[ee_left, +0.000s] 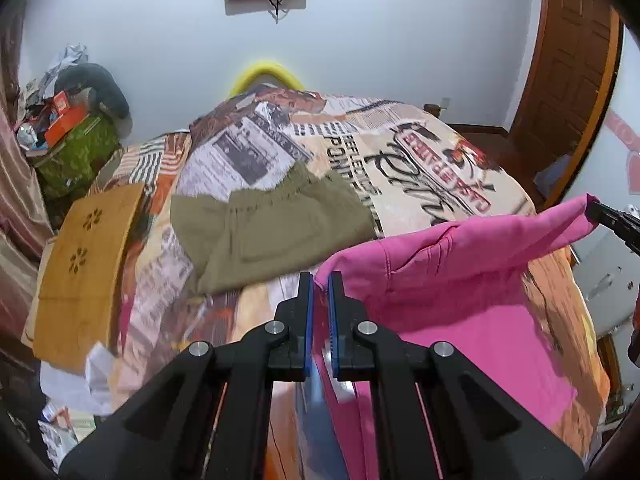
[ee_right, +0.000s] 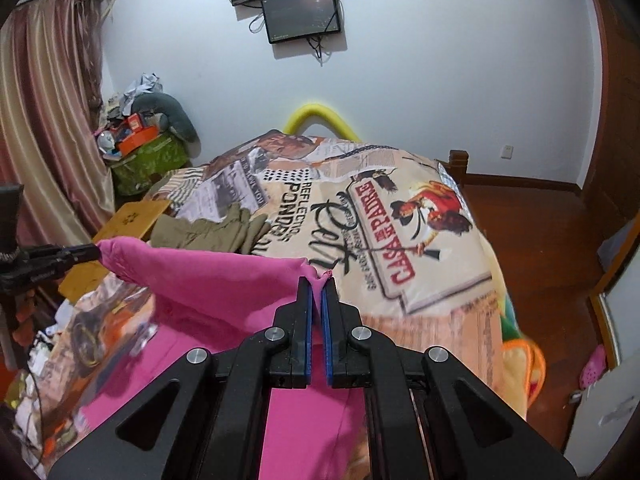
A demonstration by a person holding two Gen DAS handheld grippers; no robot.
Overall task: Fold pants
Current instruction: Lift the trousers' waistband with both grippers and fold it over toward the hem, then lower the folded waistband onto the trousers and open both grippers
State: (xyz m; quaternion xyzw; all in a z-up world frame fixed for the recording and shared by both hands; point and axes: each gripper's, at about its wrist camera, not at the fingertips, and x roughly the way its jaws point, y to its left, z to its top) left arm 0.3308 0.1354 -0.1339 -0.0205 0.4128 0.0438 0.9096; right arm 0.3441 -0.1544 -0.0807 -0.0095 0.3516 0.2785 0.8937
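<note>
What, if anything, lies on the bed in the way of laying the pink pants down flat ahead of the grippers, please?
The left gripper and right gripper each pinch a corner of the pink pants, lifted above the bed. The olive green garment lies just beyond on the left; the right side looks free.

Bright pink pants (ee_left: pixel 460 280) of plain cloth, lifted by one edge above a bed with a printed cover (ee_left: pixel 400 148). The raised edge stretches in a sagging line between the left gripper (ee_left: pixel 320 280) and the right gripper (ee_right: pixel 317 280), each pinching a corner of it. Below that edge the cloth hangs down and spreads flat over the near end of the bed
</note>
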